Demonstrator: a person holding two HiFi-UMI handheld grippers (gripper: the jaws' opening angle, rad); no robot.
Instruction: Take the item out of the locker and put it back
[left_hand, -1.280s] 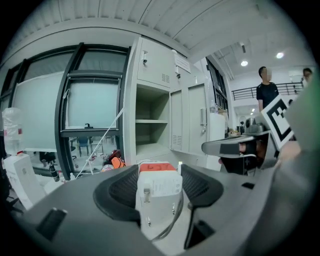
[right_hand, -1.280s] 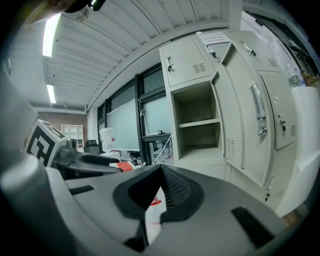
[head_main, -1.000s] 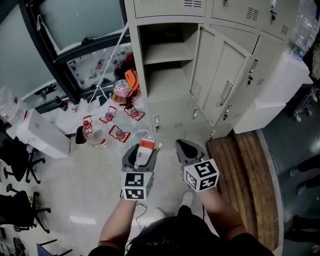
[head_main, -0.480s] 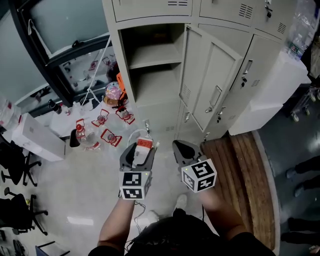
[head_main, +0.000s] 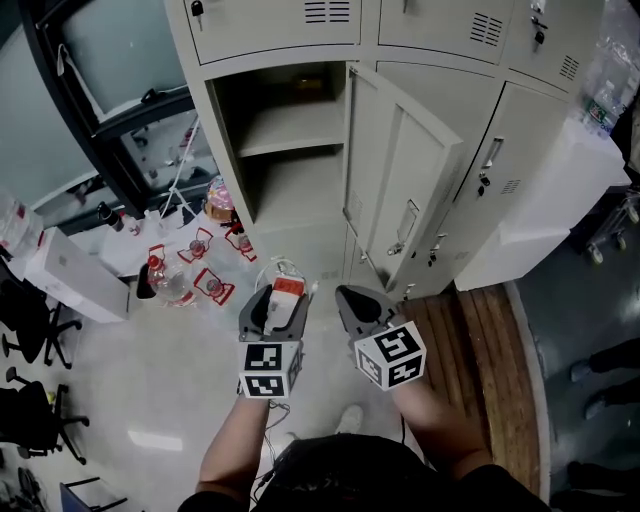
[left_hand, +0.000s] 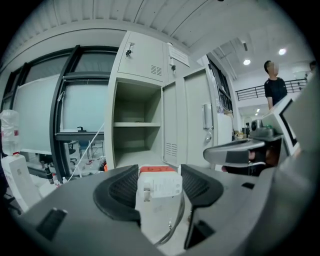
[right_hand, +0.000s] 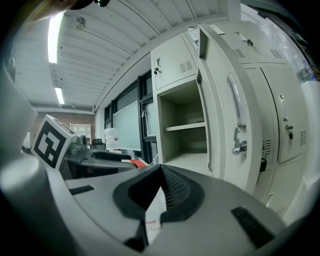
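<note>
Now the left gripper holds the item, a white box with a red top, between its jaws, which stand wide apart. The pads press on both sides of the box, and a thin cable hangs from it. The item is outside the locker, in the air above the floor and in front of the open compartment. The locker door stands open at the right. The right gripper is just beside the left one, with its jaws closed together at the tips
</note>
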